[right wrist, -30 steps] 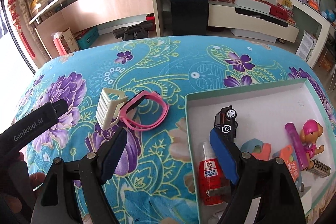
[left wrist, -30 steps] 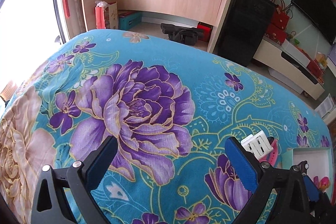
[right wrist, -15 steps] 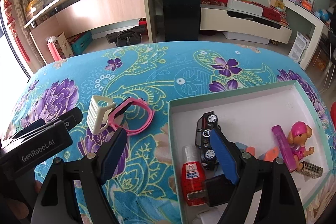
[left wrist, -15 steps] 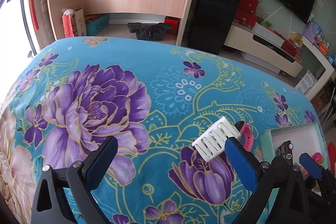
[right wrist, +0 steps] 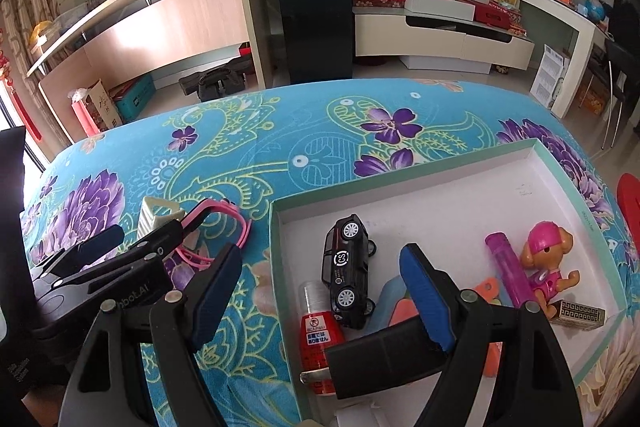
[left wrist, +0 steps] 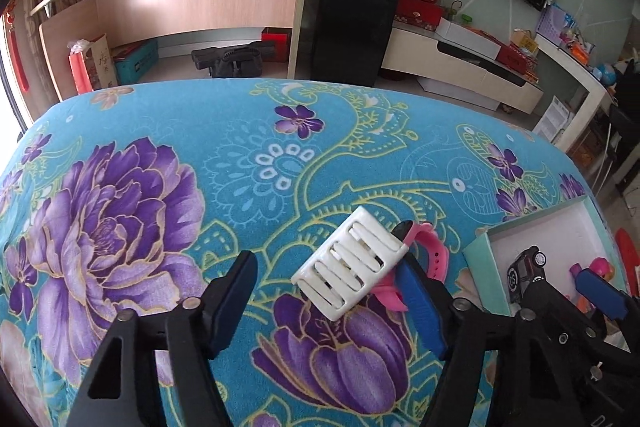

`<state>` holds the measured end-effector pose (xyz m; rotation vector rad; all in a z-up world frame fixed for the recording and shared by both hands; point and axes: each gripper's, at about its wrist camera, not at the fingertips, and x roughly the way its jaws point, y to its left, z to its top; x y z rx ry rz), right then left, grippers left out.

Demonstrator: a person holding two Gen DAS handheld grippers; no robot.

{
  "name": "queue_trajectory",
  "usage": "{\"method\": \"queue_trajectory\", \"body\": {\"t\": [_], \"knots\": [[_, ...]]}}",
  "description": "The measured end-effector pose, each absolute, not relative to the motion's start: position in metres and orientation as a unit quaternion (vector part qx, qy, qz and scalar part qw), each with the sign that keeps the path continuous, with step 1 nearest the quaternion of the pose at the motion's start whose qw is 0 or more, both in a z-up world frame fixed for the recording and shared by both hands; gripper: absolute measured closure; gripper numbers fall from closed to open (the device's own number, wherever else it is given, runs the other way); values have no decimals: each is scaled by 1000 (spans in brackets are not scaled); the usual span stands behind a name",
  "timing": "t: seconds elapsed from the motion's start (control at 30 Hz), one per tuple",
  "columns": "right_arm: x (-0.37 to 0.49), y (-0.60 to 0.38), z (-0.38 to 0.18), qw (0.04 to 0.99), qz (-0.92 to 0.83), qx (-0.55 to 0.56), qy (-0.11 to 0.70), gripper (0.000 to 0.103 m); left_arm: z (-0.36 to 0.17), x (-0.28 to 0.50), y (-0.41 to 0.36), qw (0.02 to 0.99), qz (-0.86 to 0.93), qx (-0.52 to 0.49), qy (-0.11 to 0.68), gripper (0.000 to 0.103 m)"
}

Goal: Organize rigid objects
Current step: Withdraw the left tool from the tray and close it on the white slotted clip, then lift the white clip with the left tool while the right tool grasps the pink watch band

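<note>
From the left wrist view, the left gripper tilts down over the flowered counter. Its jaws have just been closing, and the white slotted piece lies between them, close against the right pad, with a clear gap to the left pad; no pad presses on it. A pink watch lies just behind the white piece, partly hidden by the right finger. At the right edge sits the box, teal-rimmed and white inside, with a black toy car in it.

From the right wrist view, the right gripper also tilts down, its jaws wide and holding nothing, straddling the box's left wall. Inside the box are the black toy car, a red bottle just in front of it, a purple tube, a pink-capped dog figure, a small patterned block and some orange and blue pieces, partly hidden. To the left on the counter, the left gripper reaches around the white slotted piece, beside the pink watch.
</note>
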<state>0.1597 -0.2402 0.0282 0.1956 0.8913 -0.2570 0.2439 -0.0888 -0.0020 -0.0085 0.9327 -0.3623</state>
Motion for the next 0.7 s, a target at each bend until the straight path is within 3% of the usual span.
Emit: {"method": "queue_trajectory", "body": {"t": [0.07,0.13,0.2,0.4,0.5,0.57,0.63,0.7], "knots": [[161,-239,27,889,-124,92,431,21,-3,243,-90,874,-184,-5,450,46],[162,-238,26,888,-125,90,433,21,-4,242,-91,871,-193,-2,452,71],[161,-237,26,889,-124,89,433,21,-2,240,-92,873,-197,0,447,78],[163,-230,24,888,-122,76,436,21,-1,242,-84,876,-194,-9,441,81],[164,-227,24,889,-121,68,437,21,-2,244,-78,876,-191,-15,443,80],[164,-226,24,889,-120,67,437,21,-1,246,-74,874,-192,-29,445,69],[164,-227,25,889,-120,67,436,21,5,243,-73,881,-188,-31,433,30],[162,-229,26,890,-120,71,433,21,12,240,-77,888,-187,-23,419,26]]}}
